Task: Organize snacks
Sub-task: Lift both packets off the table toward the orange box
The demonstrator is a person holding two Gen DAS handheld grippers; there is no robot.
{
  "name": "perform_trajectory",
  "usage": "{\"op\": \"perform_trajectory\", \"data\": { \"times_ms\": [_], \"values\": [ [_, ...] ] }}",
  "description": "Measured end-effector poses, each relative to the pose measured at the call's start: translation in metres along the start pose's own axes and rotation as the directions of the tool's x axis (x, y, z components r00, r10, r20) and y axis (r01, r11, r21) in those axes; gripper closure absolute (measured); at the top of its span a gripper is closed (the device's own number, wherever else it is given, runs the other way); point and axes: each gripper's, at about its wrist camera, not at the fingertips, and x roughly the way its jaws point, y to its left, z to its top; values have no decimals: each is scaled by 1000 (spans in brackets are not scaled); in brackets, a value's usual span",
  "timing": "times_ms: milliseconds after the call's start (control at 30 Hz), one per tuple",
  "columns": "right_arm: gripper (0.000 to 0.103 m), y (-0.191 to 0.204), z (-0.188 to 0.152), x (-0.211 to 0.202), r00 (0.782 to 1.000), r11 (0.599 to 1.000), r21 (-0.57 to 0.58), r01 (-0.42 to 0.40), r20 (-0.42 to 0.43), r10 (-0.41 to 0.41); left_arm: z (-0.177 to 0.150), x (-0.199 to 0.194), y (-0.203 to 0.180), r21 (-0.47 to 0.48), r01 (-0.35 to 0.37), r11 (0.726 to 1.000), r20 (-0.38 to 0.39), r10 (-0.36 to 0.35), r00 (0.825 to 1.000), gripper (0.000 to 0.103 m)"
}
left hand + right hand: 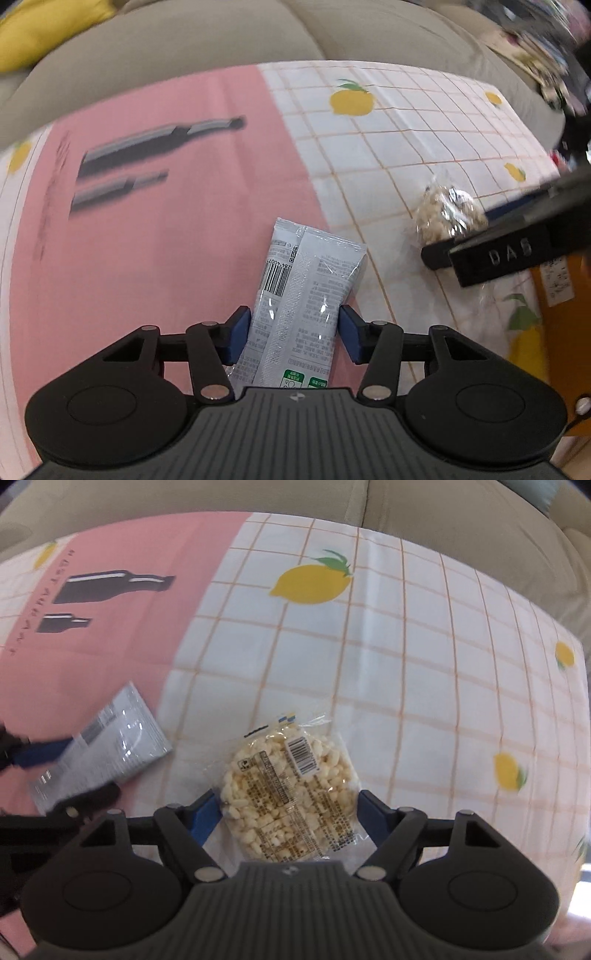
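Note:
My left gripper (293, 326) is shut on a grey snack bar packet (303, 291), printed side and barcode up, held over the pink part of the tablecloth. The packet also shows in the right wrist view (107, 746) at the left, with the left gripper's blue pad on it. My right gripper (290, 812) is shut on a round puffed rice cake in clear wrap (291, 786), its blue pads against both sides. The rice cake also shows in the left wrist view (448, 214), with the right gripper's black finger beside it.
The tablecloth (406, 664) is white checked with lemons, with a pink panel (147, 258) printed with dark bottles. A beige sofa (221, 33) with a yellow cushion (48, 26) runs behind the table. An orange object (561, 332) stands at the right edge.

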Motion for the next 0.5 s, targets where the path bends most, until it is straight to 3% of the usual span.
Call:
{"op": "perform_trajectory", "data": {
  "times_ms": [300, 500],
  "values": [
    [27, 27, -78, -32, 991, 992, 94, -89, 107, 79, -56, -43, 1, -162, -8, 987, 44, 16, 999, 45],
    [27, 35, -128, -60, 963, 965, 183, -191, 226, 147, -89, -79, -3, -207, 21, 978, 122, 4, 993, 45]
  ]
}}
